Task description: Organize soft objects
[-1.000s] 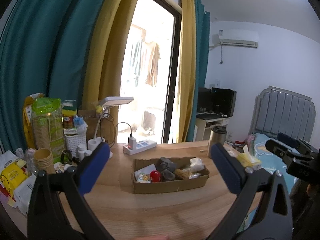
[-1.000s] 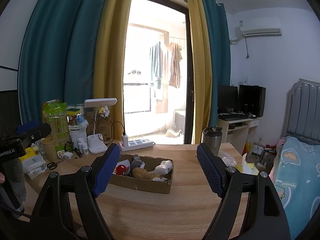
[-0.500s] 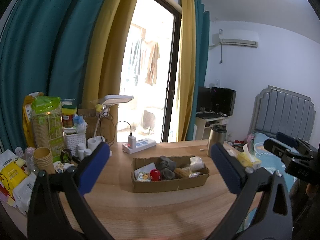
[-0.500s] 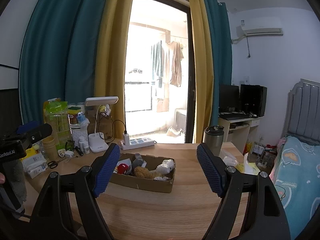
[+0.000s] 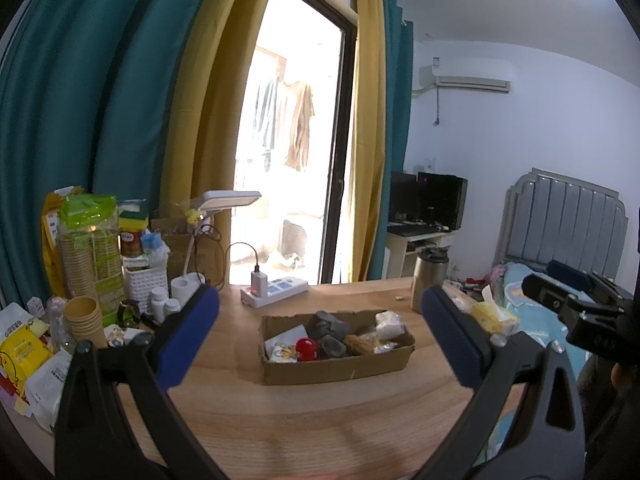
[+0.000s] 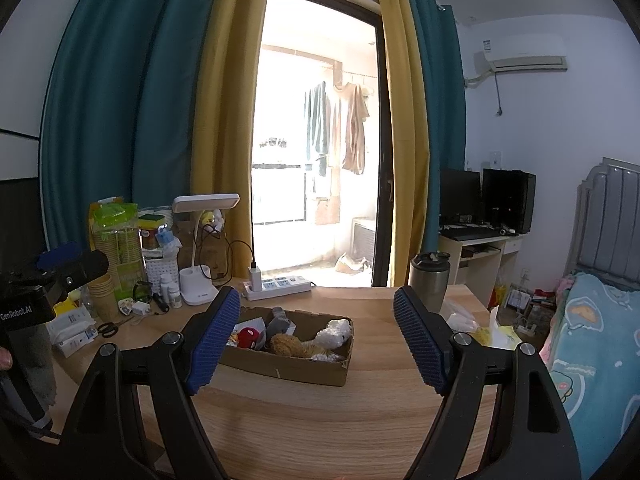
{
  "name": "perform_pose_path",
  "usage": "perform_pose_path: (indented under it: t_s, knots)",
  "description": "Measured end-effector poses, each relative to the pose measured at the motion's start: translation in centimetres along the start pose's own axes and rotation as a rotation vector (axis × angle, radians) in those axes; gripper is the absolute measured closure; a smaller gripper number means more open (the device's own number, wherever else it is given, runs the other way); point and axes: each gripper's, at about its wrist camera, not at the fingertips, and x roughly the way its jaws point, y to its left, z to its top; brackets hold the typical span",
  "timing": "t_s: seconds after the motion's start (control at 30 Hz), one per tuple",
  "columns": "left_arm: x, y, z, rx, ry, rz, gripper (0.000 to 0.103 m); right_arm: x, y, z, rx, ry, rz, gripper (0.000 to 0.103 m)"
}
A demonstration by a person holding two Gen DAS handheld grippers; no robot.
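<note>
Cardboard box (image 5: 336, 364) of soft objects on wooden table (image 5: 320, 432), dead ahead at 12 o'clock from both grippers, well apart from each, long axis running 9-to-3

Left gripper (image 5: 320, 344) wide open, empty; right gripper (image 6: 316, 336) wide open, empty

We judge neither clearly nearer; right view puts box slightly toward 11

Left view shows grey item (image 5: 330, 326) and red toy (image 5: 307, 349) at box centre-left; right view shows brown plush (image 6: 285, 345) and white plush (image 6: 336, 330) better

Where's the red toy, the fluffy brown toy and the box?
red toy (image 5: 307, 348), left wrist view, its round top
fluffy brown toy (image 6: 285, 345), right wrist view, its middle
box (image 5: 340, 368), left wrist view, front wall
</note>
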Motion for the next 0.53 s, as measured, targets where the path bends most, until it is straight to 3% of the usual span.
perform_pose_path:
  t_s: [0.33,0.53]
  knots:
    - [0.2,-0.2,-0.2,0.004,0.011,-0.012,0.001,0.0,0.0,0.0,0.001,0.001,-0.001,0.021]
    - [2.3,-0.1,-1.5,0.000,0.087,-0.029,0.001,1.5,0.1,-1.1,0.013,0.042,0.012,0.021]
